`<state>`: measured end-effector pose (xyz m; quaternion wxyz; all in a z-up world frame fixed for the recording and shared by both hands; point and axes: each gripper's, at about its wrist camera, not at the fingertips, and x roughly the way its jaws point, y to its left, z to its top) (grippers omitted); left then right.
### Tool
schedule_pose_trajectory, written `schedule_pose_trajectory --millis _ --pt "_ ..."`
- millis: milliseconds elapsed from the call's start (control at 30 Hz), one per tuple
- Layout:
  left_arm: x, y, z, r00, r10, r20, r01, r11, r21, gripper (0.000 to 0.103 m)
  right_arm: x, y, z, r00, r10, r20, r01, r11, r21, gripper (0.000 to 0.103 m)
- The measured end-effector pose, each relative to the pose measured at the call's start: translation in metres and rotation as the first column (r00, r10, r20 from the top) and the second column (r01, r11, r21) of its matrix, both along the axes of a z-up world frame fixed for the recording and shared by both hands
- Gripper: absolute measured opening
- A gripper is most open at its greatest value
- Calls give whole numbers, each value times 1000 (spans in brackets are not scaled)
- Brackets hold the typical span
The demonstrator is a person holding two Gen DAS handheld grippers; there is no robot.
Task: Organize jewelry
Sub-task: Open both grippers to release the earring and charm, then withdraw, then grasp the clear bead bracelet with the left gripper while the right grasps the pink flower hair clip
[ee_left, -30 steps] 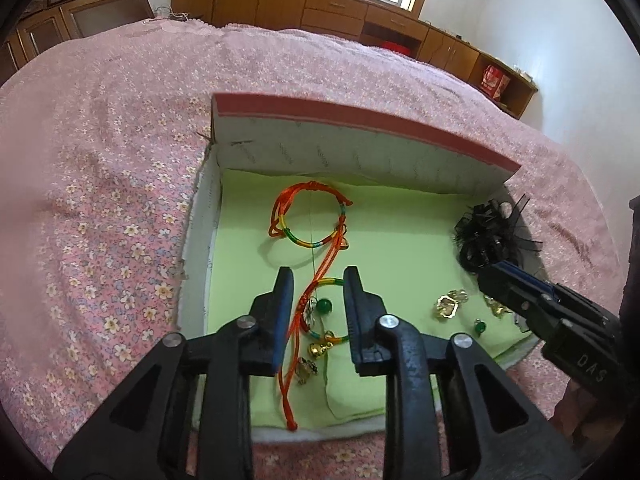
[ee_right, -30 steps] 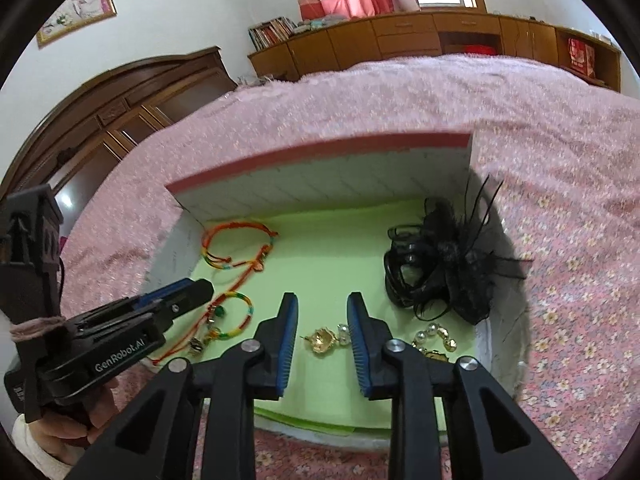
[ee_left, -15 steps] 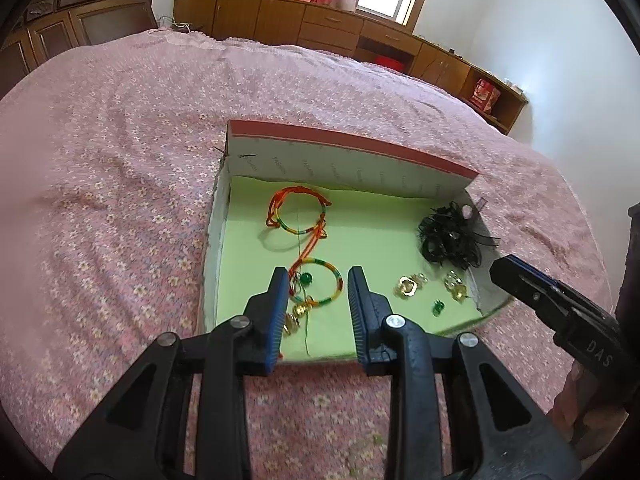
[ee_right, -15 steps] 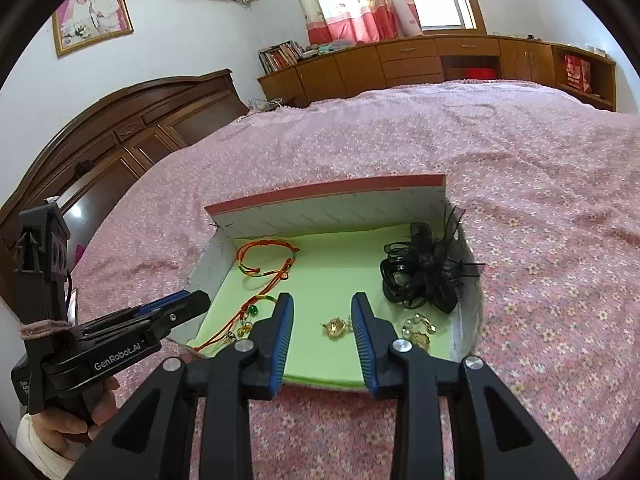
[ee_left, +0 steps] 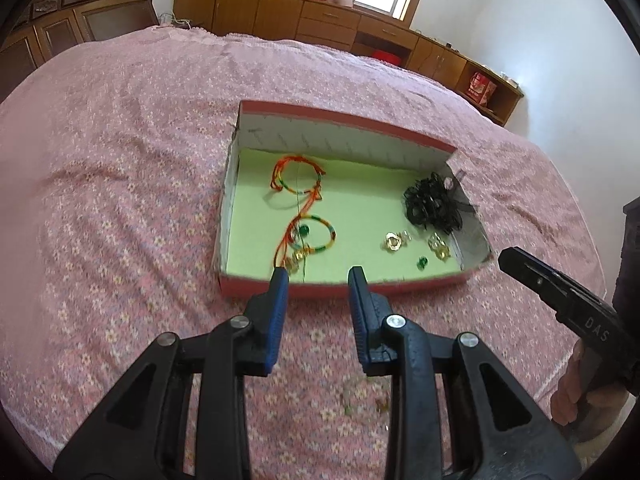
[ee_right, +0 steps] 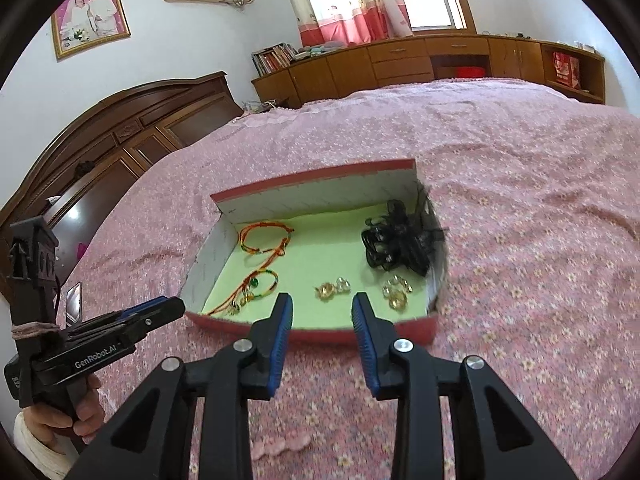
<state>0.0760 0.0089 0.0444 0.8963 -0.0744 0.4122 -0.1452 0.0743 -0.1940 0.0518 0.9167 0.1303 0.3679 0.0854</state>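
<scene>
Left claw (ee_left: 316, 280) released and empty, right claw (ee_right: 322, 306) likewise released, both near box (ee_left: 340, 288) front wall, bracelets (ee_left: 298, 178), earrings (ee_right: 332, 289) and black bow (ee_right: 394, 240) inside, on bed (ee_left: 120, 160)

The box (ee_left: 340, 286) is open from above; its tall far wall (ee_left: 344, 140) blocks that side, and the bed (ee_left: 120, 160) around lies bare.

Pulled back and up from the box (ee_left: 344, 286) — left gripper (ee_left: 318, 280) and right gripper (ee_right: 322, 306) now over the bedspread (ee_left: 120, 184), tips at the near rim, no longer above the jewelry. Jaws a little wider than before — nothing between them.
</scene>
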Motion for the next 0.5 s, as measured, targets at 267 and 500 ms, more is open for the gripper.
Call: schedule_pose_trajectory --millis 267,500 --pt "-18 -7 -17 997 -31 -69 30 999 -19 22 -23 -1 -9 999 2 -45 -2 1000 0 36" --pt "-28 -15 -32 991 -68 -116 67 998 -11 22 -36 2 -23 995 8 -97 -7 1000 11 37"
